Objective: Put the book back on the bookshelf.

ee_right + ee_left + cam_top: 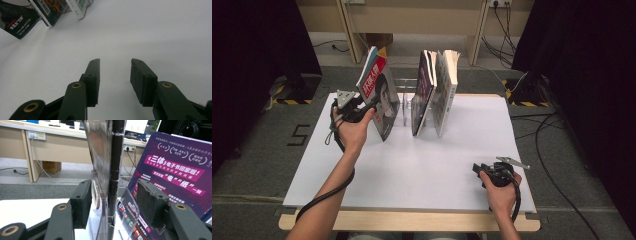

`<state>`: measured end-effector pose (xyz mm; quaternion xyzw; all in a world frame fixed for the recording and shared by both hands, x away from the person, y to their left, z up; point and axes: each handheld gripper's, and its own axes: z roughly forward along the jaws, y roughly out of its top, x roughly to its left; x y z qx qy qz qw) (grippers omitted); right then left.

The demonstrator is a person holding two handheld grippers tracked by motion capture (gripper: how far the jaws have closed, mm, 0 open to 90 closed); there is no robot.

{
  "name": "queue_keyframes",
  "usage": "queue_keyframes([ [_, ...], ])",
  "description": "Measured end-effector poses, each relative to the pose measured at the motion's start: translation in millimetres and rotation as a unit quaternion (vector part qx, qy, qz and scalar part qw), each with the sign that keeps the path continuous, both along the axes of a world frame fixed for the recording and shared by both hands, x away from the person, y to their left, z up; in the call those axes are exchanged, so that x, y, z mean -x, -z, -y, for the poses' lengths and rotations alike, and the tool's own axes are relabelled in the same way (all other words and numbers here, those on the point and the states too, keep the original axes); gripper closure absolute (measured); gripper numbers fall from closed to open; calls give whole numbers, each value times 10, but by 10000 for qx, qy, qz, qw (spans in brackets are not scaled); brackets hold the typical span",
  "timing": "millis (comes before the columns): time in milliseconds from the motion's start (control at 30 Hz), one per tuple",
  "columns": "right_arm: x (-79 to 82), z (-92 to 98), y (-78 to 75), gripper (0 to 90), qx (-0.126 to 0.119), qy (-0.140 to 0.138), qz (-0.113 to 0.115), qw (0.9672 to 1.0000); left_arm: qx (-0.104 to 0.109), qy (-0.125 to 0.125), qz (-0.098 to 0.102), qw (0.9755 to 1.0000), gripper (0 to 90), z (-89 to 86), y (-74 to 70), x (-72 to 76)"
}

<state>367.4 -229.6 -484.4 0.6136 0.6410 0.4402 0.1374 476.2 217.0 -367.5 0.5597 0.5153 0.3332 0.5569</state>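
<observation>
A leaning book with a red and dark cover (381, 97) stands at the left end of a clear rack (404, 95) on the white table (412, 170). My left gripper (371, 107) is at its near edge. In the left gripper view the dark spine (113, 170) runs upright between the jaws of the left gripper (115, 192), with a gap to each pad, so it is open. A clear divider (130, 202) and a purple-covered book (175, 177) stand just past it. My right gripper (475, 168) rests low at the table's front right, open (115, 62), nothing between its jaws.
Two more books (435, 92) lean together in the rack's right part; their lower corners (50, 15) appear in the right gripper view. Wooden desk legs (349, 30) and floor cables (542, 130) lie beyond the table. Bare white surface spans the middle and front.
</observation>
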Motion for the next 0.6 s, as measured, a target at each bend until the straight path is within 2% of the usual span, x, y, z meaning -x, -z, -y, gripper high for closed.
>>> queue_keyframes([
  [600,6,-5,-8,606,-21,26,2,10000,-45,92,-38,9999,429,-87,-12,179],
])
